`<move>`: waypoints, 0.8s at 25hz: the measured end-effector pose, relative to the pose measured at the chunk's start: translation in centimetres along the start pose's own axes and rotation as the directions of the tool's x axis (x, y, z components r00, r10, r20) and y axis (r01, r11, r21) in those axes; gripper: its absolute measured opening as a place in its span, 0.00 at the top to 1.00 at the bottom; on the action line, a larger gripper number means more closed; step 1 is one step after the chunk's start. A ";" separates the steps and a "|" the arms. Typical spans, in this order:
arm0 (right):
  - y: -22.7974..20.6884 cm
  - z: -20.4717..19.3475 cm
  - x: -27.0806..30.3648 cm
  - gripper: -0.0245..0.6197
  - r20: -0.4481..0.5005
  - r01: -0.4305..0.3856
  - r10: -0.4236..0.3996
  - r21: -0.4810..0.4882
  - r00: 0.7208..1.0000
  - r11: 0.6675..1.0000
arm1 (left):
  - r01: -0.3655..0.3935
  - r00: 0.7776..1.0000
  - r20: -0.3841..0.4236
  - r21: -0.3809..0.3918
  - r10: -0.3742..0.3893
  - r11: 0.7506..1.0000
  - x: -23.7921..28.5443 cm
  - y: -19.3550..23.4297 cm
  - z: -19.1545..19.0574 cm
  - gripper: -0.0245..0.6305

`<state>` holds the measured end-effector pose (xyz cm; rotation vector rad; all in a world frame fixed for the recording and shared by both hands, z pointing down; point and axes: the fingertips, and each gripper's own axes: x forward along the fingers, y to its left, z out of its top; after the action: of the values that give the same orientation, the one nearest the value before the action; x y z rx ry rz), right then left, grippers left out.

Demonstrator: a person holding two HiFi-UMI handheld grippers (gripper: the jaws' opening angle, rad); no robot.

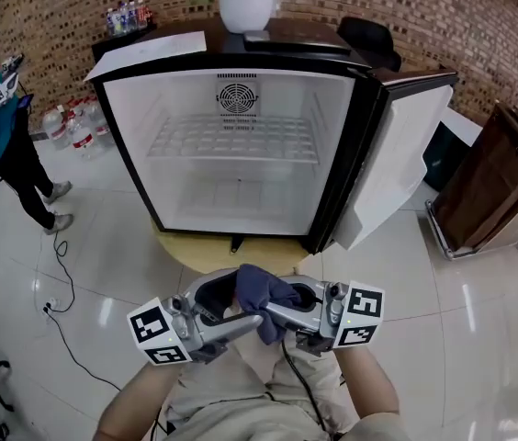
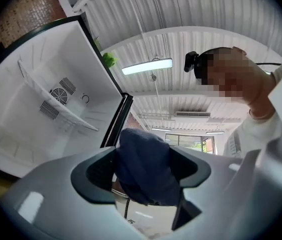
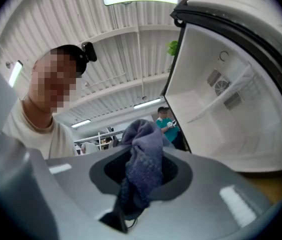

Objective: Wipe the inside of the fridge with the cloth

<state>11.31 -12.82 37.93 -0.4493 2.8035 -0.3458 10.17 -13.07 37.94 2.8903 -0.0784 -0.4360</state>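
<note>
Fingers of the right gripper (image 3: 140,176) pinched the cloth (image 1: 264,294), those of the left gripper (image 2: 143,176) spread loose around it — both well short of the open fridge (image 1: 126,145), so wiping looked not yet begun.

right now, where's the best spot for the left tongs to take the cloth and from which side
Probably the loose bunched end of the cloth standing clear above the right tongs, which are shut on its lower part. Come from the left, opposite them: the left tongs stand open around that bunch.
</note>
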 end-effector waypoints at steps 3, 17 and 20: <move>-0.2 -0.8 -0.2 0.84 -0.012 -0.008 0.009 0.045 1.000 0.999 | 0.019 0.999 0.043 -0.040 -0.017 0.999 0.3 0.2 -0.3 0.56; -0.5 -1.4 -3.2 0.59 -0.034 0.085 -0.089 -0.086 0.996 0.993 | -0.051 0.951 0.292 -0.183 0.103 0.982 -0.7 3.1 2.1 0.82; -0.3 -0.1 -3.8 0.60 0.046 0.125 -0.120 -0.111 0.992 0.986 | -0.056 0.958 0.269 -0.164 0.099 0.985 -0.5 3.0 1.9 0.82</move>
<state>14.83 -11.79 38.94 -0.6492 2.7736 -0.2005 9.05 -16.30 36.95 2.6457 -0.1931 -0.7918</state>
